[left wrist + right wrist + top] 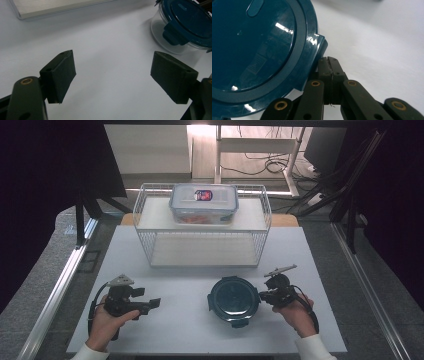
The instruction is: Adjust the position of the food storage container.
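Observation:
A round clear container with a dark teal lid (234, 299) stands on the white table (185, 332) near the front, right of the middle. My right gripper (262, 295) is at its right rim. In the right gripper view its jaws are pressed together with nothing between them, and the right gripper (329, 60) touches the lid's latch tab (320, 46) from the side. My left gripper (153, 303) rests at the front left, pointing right toward the container. In the left gripper view the left gripper (112, 68) stands wide open over bare table, with the round container (186, 23) farther off.
A white wire rack (145, 245) with two shelves stands at the back of the table. A rectangular lidded food box (204, 202) sits on its top shelf. The rack's lower shelf board (50, 7) edges into the left gripper view. Bare table lies between the two grippers.

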Motion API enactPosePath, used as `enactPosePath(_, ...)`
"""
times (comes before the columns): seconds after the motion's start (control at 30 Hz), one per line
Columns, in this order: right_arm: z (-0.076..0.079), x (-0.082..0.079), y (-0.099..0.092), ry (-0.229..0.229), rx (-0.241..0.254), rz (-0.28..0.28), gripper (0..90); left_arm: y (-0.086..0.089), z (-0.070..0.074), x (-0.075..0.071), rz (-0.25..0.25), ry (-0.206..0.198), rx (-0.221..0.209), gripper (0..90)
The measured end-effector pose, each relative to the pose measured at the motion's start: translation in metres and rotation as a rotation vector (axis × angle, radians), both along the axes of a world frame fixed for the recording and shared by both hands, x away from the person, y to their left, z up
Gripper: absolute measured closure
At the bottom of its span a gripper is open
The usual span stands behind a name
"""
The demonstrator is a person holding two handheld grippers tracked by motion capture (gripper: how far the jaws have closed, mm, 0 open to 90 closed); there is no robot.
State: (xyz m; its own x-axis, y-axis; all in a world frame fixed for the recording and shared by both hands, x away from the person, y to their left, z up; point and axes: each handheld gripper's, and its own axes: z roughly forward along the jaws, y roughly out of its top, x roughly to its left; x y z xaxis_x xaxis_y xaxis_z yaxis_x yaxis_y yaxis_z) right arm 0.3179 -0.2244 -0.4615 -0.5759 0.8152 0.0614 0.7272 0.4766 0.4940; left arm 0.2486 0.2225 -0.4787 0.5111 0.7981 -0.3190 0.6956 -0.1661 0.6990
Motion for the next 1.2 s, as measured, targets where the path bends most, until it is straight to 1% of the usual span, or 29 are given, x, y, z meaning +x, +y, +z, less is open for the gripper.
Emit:
enactPosePath(0.1, 0.001, -0.003, 0.007, -0.001, -0.003, 0.015, 89.3, 0.0, 0.0, 0.0, 0.002, 0.001, 0.0, 19.6)
enactPosePath(0.23, 0.002, -0.006, 0.011, -0.002, 0.014, 0.026, 89.3, 0.0, -0.001, 0.0, 0.002, 0.002, -0.001, 19.6)
enactPosePath(0.33, 0.003, -0.008, 0.014, -0.002, 0.013, 0.037, 89.3, 0.0, -0.001, 0.001, 0.001, 0.004, -0.001, 19.6)
enactPosePath(0.5, 0.002, -0.011, 0.017, -0.001, 0.027, 0.037, 89.3, -0.001, -0.002, 0.001, -0.001, 0.009, 0.0, 19.6)
enactPosePath(0.6, 0.001, -0.012, 0.02, 0.008, 0.049, 0.053, 89.3, -0.002, -0.002, 0.001, -0.002, 0.01, 0.0, 19.7)
enactPosePath(0.7, 0.001, -0.013, 0.024, 0.008, 0.048, 0.061, 89.3, -0.002, -0.003, 0.001, -0.002, 0.01, 0.001, 20.1)
enactPosePath(0.9, 0.001, -0.013, 0.03, 0.023, 0.071, 0.083, 89.3, -0.002, -0.003, 0.002, -0.002, 0.01, 0.001, 20.4)
enactPosePath(0.97, 0.0, -0.014, 0.032, 0.025, 0.073, 0.098, 89.3, -0.002, -0.004, 0.002, -0.001, 0.009, 0.001, 20.7)
enactPosePath(1.2, 0.0, -0.017, 0.04, 0.029, 0.084, 0.123, 89.3, -0.003, -0.005, 0.002, -0.002, 0.013, 0.003, 20.7)
